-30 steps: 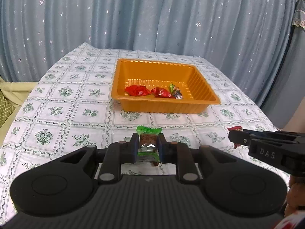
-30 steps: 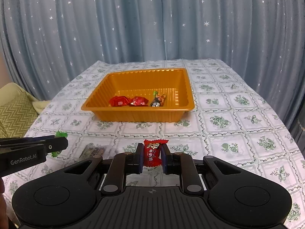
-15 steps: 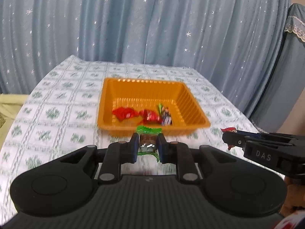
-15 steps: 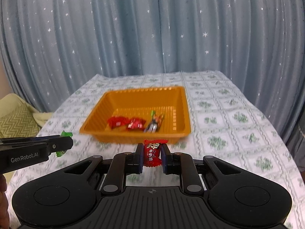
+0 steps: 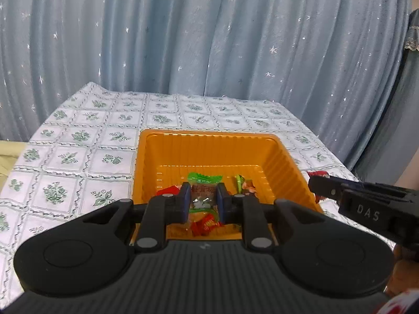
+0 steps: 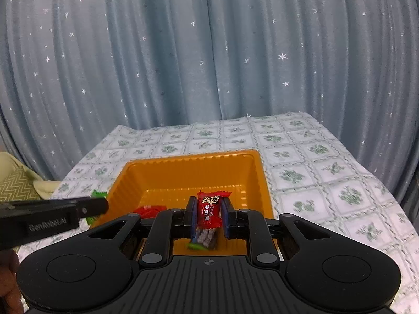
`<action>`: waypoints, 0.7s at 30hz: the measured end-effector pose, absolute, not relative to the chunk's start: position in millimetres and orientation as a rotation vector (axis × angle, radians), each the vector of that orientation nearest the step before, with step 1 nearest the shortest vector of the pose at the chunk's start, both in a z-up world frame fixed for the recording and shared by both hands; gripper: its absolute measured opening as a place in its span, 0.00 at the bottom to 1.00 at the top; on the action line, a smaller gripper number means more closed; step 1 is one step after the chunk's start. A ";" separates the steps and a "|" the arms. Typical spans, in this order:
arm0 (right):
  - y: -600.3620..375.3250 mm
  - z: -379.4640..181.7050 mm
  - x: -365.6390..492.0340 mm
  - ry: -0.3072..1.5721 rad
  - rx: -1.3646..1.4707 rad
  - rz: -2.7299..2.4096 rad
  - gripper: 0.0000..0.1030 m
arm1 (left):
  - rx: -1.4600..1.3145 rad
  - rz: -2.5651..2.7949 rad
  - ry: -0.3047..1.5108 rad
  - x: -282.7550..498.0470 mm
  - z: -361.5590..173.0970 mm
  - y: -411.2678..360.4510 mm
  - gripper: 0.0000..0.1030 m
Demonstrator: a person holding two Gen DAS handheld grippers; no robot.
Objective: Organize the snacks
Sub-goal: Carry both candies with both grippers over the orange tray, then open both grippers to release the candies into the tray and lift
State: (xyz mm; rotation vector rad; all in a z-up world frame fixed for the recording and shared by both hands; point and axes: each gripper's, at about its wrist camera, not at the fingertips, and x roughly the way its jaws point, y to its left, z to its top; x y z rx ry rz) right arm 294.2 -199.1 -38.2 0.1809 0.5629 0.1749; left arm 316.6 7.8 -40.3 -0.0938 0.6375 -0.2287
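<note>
An orange tray (image 5: 209, 145) (image 6: 188, 175) sits on the patterned tablecloth. My left gripper (image 5: 201, 202) is shut on a green-wrapped snack (image 5: 203, 183) and hangs over the tray's near part. My right gripper (image 6: 209, 214) is shut on a red-wrapped snack (image 6: 209, 206), also above the tray. Red snacks (image 5: 207, 226) and a small green-and-orange candy (image 5: 242, 183) lie on the tray floor, partly hidden by the fingers. The right gripper's side (image 5: 366, 209) shows at the right of the left wrist view. The left gripper's side (image 6: 52, 217) shows at the left of the right wrist view.
A blue star-dotted curtain (image 5: 209, 39) hangs behind the table. The tablecloth (image 5: 78, 157) spreads left of and beyond the tray, and to its right (image 6: 327, 178). A yellow zigzag cushion (image 6: 15, 185) lies off the table's left edge.
Both grippers have moved forward from the near tablecloth to above the tray, each still holding its snack. The tray now looks larger and lower in both views.
</note>
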 end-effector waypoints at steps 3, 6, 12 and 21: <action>-197.2 -45.2 310.2 0.569 0.174 0.169 0.18 | -0.089 -0.229 0.649 330.7 -49.8 9.1 0.18; -199.7 -55.9 324.4 0.592 0.174 0.150 0.18 | -0.091 -0.230 0.659 341.8 -59.8 10.2 0.18; -204.1 -68.8 336.6 0.629 0.198 0.141 0.18 | -0.094 -0.226 0.676 357.7 -75.7 8.5 0.18; -212.3 -74.9 339.4 0.639 0.227 0.128 0.18 | -0.114 -0.203 0.664 356.3 -74.6 19.5 0.33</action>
